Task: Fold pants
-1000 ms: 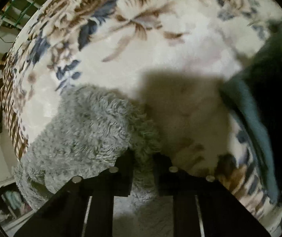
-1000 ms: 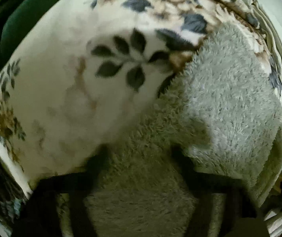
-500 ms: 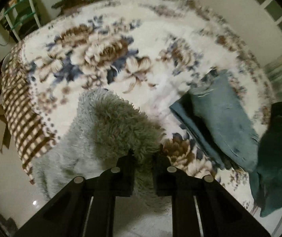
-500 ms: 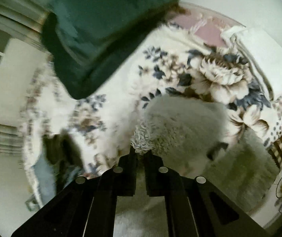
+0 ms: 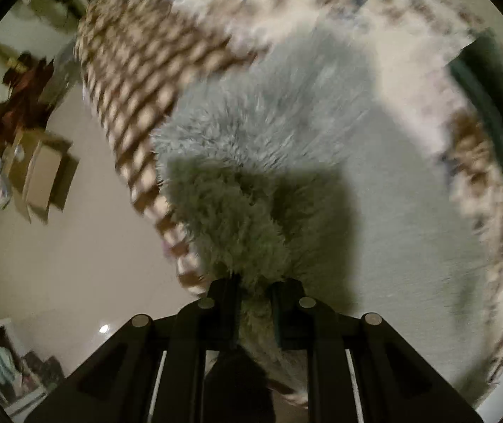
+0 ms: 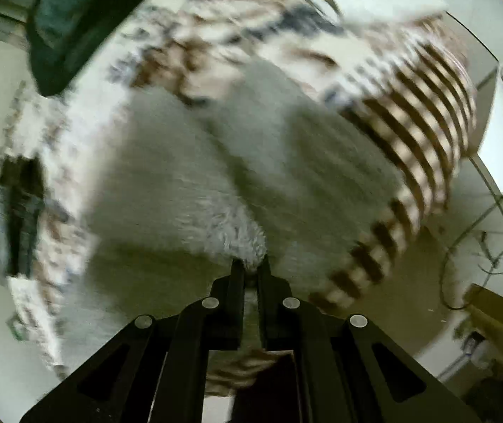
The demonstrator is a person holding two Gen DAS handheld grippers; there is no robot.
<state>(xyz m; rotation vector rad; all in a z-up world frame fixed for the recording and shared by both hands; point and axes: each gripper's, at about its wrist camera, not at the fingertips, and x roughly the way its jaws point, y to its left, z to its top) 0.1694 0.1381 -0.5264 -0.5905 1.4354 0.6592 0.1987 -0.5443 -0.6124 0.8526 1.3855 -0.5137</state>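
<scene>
The grey fluffy pants (image 5: 272, 134) lie on a floral blanket (image 5: 322, 3) near the bed's checked edge. My left gripper (image 5: 254, 283) is shut on a fold of the fluffy pants, which bunch up just ahead of its fingers. In the right wrist view the same pants (image 6: 198, 162) spread across the blanket (image 6: 181, 46), and my right gripper (image 6: 250, 264) is shut on another edge of them. Both views are blurred by motion.
A dark green garment (image 6: 85, 17) lies at the far left of the bed, also showing at the right in the left wrist view (image 5: 491, 105). A blue folded garment (image 6: 18, 211) lies at the left. Cardboard boxes (image 5: 40, 176) stand on the floor, and cables (image 6: 491, 239) trail there.
Both grippers have swung with the pants held, from over the middle of the bed toward its checked edge. The fluffy fabric now lies spread below them.
</scene>
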